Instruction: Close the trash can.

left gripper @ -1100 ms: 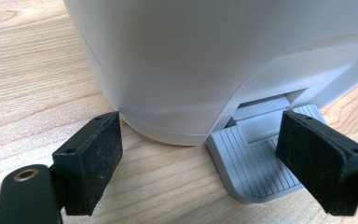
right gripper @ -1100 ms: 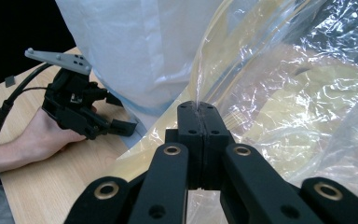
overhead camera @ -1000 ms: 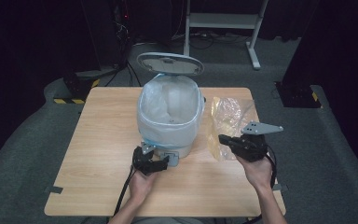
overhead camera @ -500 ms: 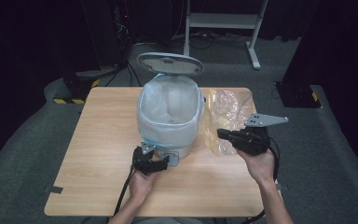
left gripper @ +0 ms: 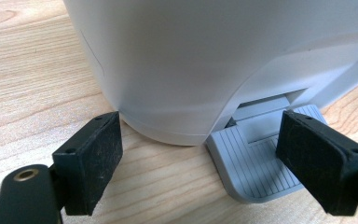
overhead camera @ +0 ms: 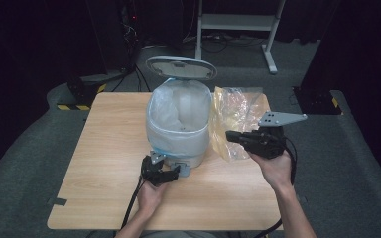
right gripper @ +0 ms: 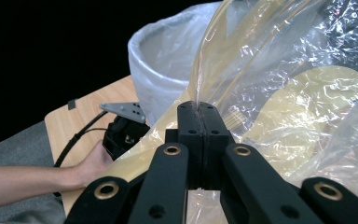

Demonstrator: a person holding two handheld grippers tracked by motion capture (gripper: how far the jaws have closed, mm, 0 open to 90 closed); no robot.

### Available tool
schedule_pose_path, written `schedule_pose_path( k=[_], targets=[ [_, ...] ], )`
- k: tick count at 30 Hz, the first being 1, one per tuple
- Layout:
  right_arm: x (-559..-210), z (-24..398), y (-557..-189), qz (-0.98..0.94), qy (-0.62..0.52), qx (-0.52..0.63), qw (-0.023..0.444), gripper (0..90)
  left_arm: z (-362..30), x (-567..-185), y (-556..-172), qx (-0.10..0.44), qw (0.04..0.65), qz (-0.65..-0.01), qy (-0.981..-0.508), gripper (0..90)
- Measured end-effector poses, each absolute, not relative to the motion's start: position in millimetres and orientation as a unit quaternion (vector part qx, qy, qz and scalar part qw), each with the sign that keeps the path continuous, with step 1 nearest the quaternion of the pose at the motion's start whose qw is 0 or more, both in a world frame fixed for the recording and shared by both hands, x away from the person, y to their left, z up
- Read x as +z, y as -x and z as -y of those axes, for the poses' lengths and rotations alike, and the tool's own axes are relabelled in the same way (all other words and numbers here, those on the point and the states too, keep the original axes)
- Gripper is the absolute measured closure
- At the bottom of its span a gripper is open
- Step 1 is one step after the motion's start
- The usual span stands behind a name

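From above, my right gripper lifts a yellowish plastic bag beside the lined bin, lid up. Left view – my left gripper gapes wide, holding nothing, straddling the bin's pedal. Right view – jaws pinched tight on the bag's film. No readable writing anywhere.

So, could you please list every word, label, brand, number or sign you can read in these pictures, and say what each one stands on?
None can be read.
The pedal bin, its raised lid and its foot pedal carry no lettering.
The clear yellowish plastic bag, clamped in the shut right gripper, shows no print.
The yellow and black hazard stripes on the floor are a pattern, not text.
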State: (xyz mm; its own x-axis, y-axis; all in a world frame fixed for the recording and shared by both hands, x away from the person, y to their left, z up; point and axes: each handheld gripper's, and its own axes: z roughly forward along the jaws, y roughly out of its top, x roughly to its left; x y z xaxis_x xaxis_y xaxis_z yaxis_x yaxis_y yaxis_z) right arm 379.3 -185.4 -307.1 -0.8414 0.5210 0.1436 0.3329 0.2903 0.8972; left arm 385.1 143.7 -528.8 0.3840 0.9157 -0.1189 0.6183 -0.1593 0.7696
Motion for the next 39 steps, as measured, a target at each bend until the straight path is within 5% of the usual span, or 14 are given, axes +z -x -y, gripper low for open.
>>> schedule_pose_path(
  k=[39],
  targets=[
    [-289,148,-404,-0.804,-0.236,0.544,0.044,89.6,-144,-529,-385,0.191,0.387,-0.521,-0.736,14.6]
  ],
)
